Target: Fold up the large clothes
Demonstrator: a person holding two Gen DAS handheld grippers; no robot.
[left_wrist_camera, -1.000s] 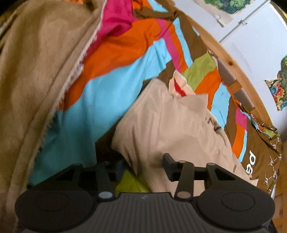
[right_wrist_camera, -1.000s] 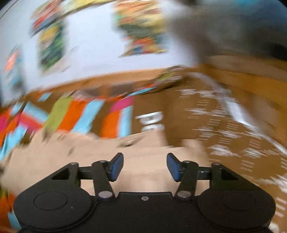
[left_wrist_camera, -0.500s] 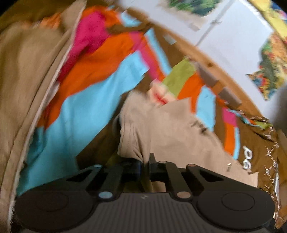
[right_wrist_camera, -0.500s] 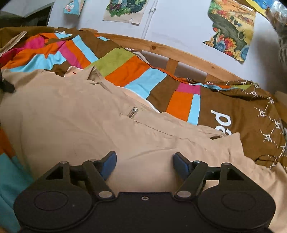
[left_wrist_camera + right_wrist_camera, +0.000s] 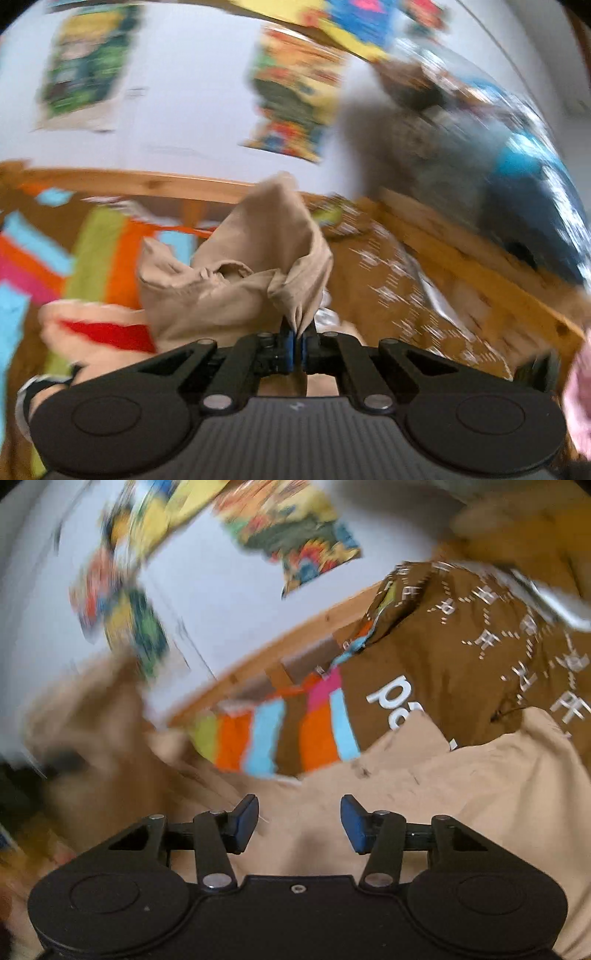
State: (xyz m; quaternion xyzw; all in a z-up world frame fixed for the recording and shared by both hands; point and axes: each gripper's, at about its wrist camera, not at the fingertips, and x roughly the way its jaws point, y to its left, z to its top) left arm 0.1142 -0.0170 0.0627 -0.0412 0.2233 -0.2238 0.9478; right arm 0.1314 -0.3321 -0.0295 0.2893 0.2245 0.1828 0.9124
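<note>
Pinching a bunched fold of the beige garment (image 5: 236, 291), your left gripper (image 5: 295, 345) held it lifted above the striped bedspread (image 5: 96, 251). Your right gripper (image 5: 298, 818) hovered with its jaws spread, empty, over more of that cloth beside the brown printed fabric (image 5: 461, 657).

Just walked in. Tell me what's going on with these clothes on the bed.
A person with a gripper in each hand is folding a beige garment on a bed covered by a striped blanket. The left gripper is shut on a bunched fold of the garment and holds it up off the bed. The right gripper is open and empty, just above the part of the garment lying flat. A brown printed garment lies beyond it.
</note>
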